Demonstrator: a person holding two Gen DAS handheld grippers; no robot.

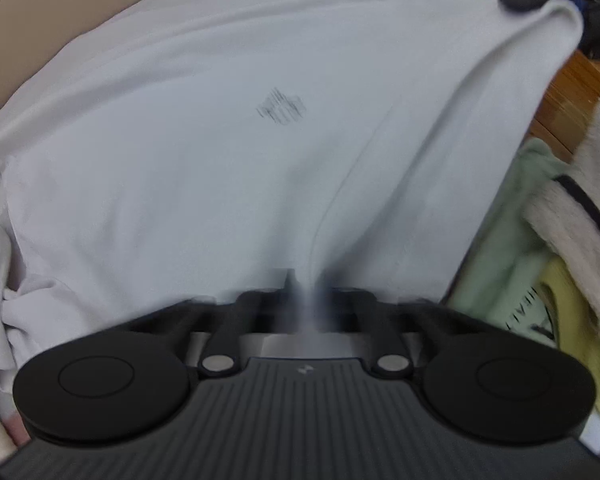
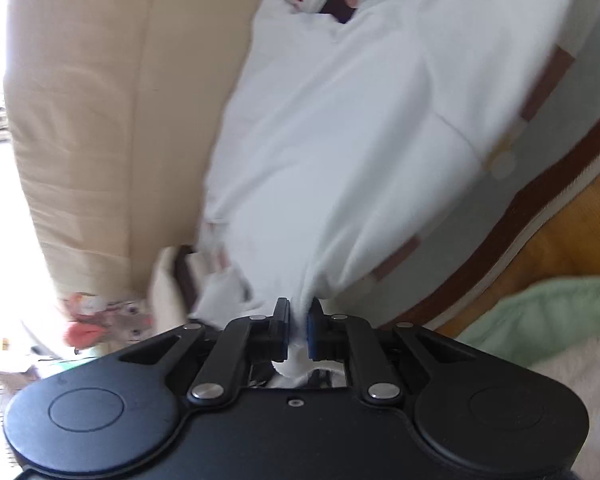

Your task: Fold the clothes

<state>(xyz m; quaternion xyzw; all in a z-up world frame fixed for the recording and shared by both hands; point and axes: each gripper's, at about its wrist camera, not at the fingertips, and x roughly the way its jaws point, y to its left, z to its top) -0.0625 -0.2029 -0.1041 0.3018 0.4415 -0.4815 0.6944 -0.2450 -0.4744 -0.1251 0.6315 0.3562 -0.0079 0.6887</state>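
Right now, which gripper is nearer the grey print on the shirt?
Left, probably. The left gripper pinches the shirt just below the print; the right gripper holds a far corner.

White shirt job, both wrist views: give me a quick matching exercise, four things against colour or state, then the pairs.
Things:
1. white shirt
2. left gripper
3. green garment
4. sofa cushion

Descriptions:
A. beige, beside the shirt
B. pale green, bunched at the side
C. pinched at two edges, small dark print in the middle
D. shut on a fold of white cloth

Pairs: 1-C, 2-D, 3-B, 4-A. The right gripper is also shut on the shirt.
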